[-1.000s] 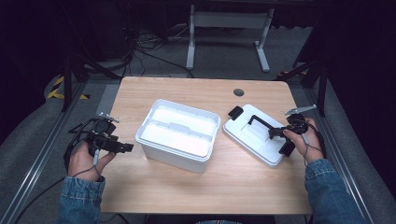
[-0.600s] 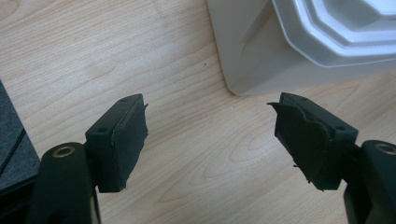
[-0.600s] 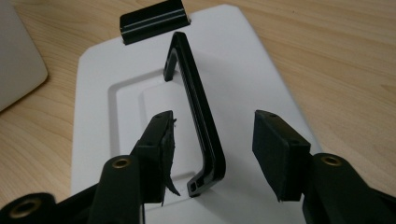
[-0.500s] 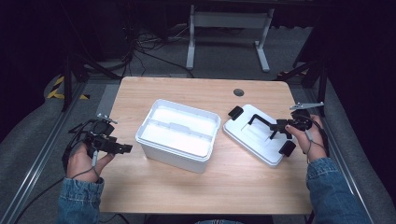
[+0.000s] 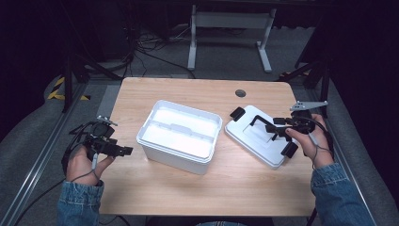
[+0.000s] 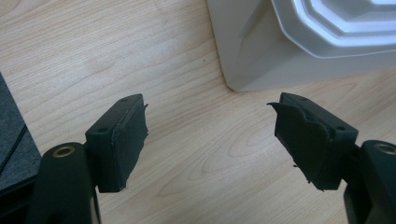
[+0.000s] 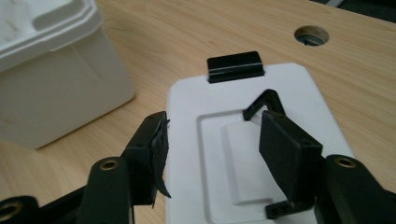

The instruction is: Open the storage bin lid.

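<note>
From the high view, a white open box (image 5: pixel 181 135) sits near the middle of a wooden table (image 5: pixel 188 188), its lid (image 5: pixel 256 136) lying flat beside it to the right, well apart from the round cable hole (image 5: pixel 240 93) near the far edge. The lid carries a black latch (image 5: pixel 237 113) at each end and a black handle (image 5: pixel 263 123) across its top. The person's left hand (image 5: pixel 82 162) holds the left gripper (image 5: pixel 123 151) low at the table's left edge, just short of the box; the right hand (image 5: pixel 313 143) holds the right gripper (image 5: pixel 275 132) over the lid (denim sleeves enter from below).

In the left gripper view, the left gripper (image 6: pixel 210 135) has its jaws spread wide over bare wood, nothing between them, with a lower corner of the box (image 6: pixel 280 56) ahead and to the right.

In the right gripper view, the right gripper (image 7: pixel 212 144) stands spread above the lid (image 7: pixel 196 98), gripping nothing; its right-hand jaw covers part of the handle (image 7: pixel 261 102), and whether they touch cannot be told. The far latch (image 7: pixel 235 66) lies ahead, the box (image 7: pixel 51 70) at left, the cable hole (image 7: pixel 311 35) beyond.
</note>
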`<move>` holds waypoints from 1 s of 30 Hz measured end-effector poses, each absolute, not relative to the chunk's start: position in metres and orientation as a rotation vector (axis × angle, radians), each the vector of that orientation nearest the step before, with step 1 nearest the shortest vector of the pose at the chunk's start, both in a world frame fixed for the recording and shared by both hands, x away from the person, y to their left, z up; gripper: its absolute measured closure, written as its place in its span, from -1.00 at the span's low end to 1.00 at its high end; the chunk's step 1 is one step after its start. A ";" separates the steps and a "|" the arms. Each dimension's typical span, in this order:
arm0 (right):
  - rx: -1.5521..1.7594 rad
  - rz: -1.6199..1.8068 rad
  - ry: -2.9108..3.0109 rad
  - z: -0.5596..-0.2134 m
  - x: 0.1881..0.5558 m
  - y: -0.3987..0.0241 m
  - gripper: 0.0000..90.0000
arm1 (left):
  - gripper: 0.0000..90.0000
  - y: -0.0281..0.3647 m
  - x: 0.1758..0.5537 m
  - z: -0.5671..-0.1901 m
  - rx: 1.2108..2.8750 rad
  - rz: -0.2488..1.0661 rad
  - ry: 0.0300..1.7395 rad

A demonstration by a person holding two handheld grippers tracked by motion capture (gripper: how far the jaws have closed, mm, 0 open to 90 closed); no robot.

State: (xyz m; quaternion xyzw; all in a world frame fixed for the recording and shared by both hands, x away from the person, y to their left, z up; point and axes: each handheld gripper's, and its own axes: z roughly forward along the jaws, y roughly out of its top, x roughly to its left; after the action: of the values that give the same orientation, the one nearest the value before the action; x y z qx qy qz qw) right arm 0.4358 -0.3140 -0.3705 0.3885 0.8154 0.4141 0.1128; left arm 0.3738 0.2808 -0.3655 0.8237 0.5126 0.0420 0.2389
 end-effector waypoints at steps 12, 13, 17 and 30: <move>1.039 1.256 2.476 -0.360 0.407 -0.286 -0.05 | -0.43 0.279 0.375 -0.364 2.263 0.122 1.389; 1.031 1.259 2.485 -0.360 0.405 -0.284 -0.05 | -0.43 0.279 0.375 -0.364 2.260 0.117 1.393; 1.016 1.240 2.522 -0.363 0.396 -0.274 -0.06 | -0.43 0.278 0.374 -0.364 2.256 0.121 1.393; 0.952 1.272 2.587 -0.374 0.372 -0.252 -0.07 | -0.43 0.278 0.375 -0.365 2.268 0.120 1.388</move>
State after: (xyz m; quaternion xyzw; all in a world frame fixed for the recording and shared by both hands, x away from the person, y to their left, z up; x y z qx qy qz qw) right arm 0.3719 -0.2516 -0.3741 0.3133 0.8509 0.4184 0.0529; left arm 0.3746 0.2782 -0.3646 0.8277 0.5066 0.0439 0.2375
